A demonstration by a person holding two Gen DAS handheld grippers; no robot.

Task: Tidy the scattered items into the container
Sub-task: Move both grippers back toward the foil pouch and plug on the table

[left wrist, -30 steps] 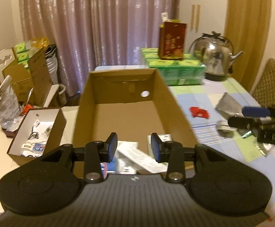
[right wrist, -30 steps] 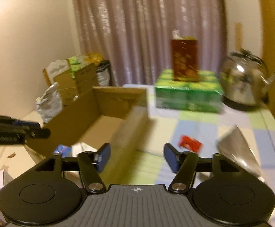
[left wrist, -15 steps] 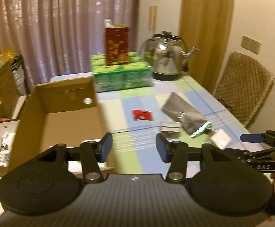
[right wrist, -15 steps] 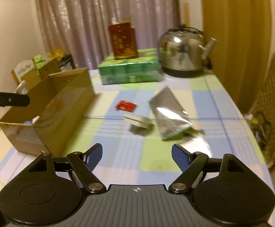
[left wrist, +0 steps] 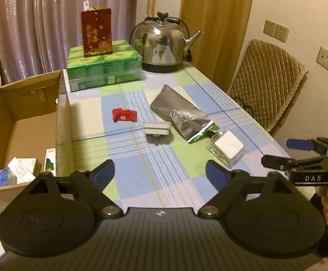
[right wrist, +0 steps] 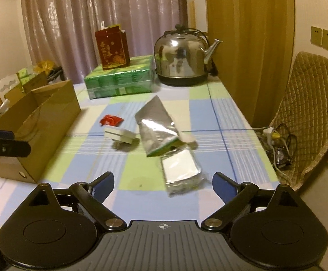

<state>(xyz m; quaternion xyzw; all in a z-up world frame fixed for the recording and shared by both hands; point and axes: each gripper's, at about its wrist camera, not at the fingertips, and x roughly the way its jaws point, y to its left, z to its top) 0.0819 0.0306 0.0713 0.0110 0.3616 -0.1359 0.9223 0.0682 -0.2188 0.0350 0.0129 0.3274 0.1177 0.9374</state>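
On the checked tablecloth lie one red flat packet [left wrist: 124, 114], one white rectangular plug block [left wrist: 157, 128], one silver foil pouch [left wrist: 182, 113] and one clear-wrapped white box [left wrist: 228, 149].

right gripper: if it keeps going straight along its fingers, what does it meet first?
Probably the clear-wrapped white packet: it lies on the table just ahead of the open, empty right gripper, slightly right of centre. The silver foil pouch lies beyond. Depth is uncertain through the fisheye.

An open cardboard box [left wrist: 28, 103] stands at the counter's left edge. A red packet [left wrist: 124, 114], white block [left wrist: 157, 128], silver pouch [left wrist: 182, 113] and clear-wrapped white pack [left wrist: 228, 149] lie scattered beside it.
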